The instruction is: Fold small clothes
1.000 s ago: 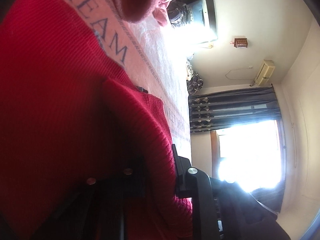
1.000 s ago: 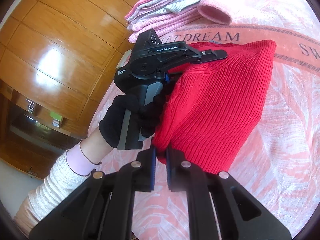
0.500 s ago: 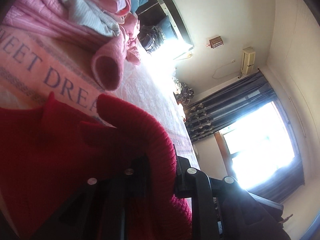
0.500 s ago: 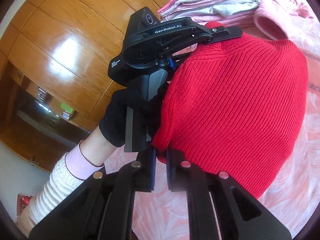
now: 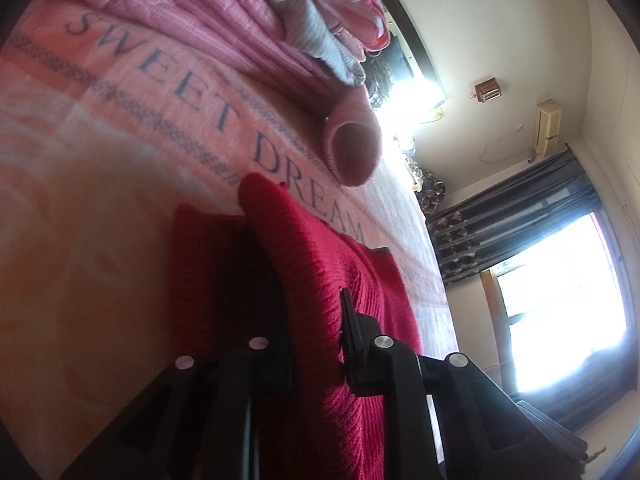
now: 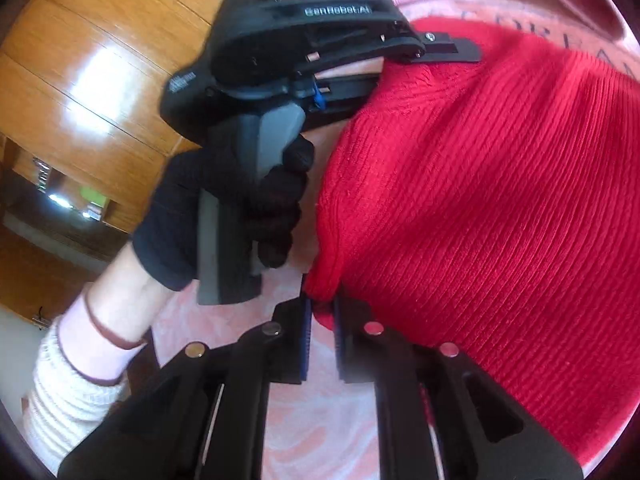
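Mid-fold, roughly halfway by my read. Red knit garment [image 6: 480, 200] is lifted and doubled over the pink "SWEET DREAM" bedspread [image 5: 120, 128], held at two edge points.

Right gripper [image 6: 320, 316] at 6 o'clock in its own view, clenched on the garment's lower corner. Left gripper [image 6: 400, 60] at 12 o'clock in the right cam, pinching the far edge w/ a gloved hand [image 6: 240, 200] on the grip; in its own cam the knit sits between the fingers [image 5: 352, 328].

Done: stack of folded pink and grey clothes [image 5: 280, 32] at 12 o'clock, plus a rolled pink piece [image 5: 354, 152].

Left: lay the red piece flat, square it, add to the stack.
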`<state>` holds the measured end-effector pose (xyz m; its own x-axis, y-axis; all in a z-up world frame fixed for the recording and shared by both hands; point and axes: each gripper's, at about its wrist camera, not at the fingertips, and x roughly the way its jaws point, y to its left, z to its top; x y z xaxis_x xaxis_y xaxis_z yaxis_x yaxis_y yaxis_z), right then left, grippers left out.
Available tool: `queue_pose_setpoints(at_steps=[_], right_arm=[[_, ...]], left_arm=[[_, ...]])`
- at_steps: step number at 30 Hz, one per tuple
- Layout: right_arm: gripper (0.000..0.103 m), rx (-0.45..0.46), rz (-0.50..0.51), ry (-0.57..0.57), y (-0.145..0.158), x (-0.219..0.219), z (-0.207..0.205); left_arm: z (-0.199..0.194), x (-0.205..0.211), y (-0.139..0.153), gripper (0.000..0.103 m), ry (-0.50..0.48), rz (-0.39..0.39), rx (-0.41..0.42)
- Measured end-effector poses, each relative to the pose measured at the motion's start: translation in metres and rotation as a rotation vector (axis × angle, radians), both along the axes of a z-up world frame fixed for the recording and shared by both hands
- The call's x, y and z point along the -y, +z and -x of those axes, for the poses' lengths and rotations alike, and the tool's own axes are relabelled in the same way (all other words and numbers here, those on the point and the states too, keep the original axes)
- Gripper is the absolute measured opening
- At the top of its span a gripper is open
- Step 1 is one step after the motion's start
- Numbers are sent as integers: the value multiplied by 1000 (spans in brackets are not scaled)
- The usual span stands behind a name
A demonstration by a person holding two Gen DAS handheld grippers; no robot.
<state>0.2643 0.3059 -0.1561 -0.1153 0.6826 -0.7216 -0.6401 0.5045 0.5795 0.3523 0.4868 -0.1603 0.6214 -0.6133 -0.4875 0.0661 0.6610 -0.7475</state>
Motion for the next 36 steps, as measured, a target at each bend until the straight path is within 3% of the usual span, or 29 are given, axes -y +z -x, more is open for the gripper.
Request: queue_pose_setpoints(at_steps=[2,5,6,9,11,14,15,18,20,21,25,27,32,36], right_arm=[[16,-17,-24,4,-5,4,-1],[31,-53,-60,25,2,18,-5],[38,-46,-70,30,8,27,-5],[40,14,-48,25,22,56,-6],[40,38,-37,3,28,79,-11],[40,87,6,-43,28,110,-19],[40,91,19,-57,25,119,-22],[37,36,14,-100,9,143,-33],[36,-3,-2,-114,-3,155,-39],[35,-14,-8,-118,-6,158,-39],[35,-10,-1,-117,-7,154,-40],[35,-2,10,-117,-2,142,-38],[37,-5,11,-118,1,140,-36],[46,-3,-12,-146,12,156,-35]], left_arm=[[0,-3,-5,19,16,31,-5],[-4,-7,-2,39,54,79,-25],[-5,-10,0,50,70,84,-25],[-11,-9,6,56,85,82,-36],[-14,-5,7,54,97,57,-45],[-19,7,14,30,97,6,-28],[-20,9,14,17,94,1,-17],[-8,13,33,12,108,-36,88],[7,17,47,12,122,-84,203],[12,16,47,12,132,-96,216],[6,-3,9,12,205,-104,42],[4,-7,-5,12,213,-60,16],[4,-8,8,20,184,-74,-37],[46,-9,33,40,172,-158,-21]])
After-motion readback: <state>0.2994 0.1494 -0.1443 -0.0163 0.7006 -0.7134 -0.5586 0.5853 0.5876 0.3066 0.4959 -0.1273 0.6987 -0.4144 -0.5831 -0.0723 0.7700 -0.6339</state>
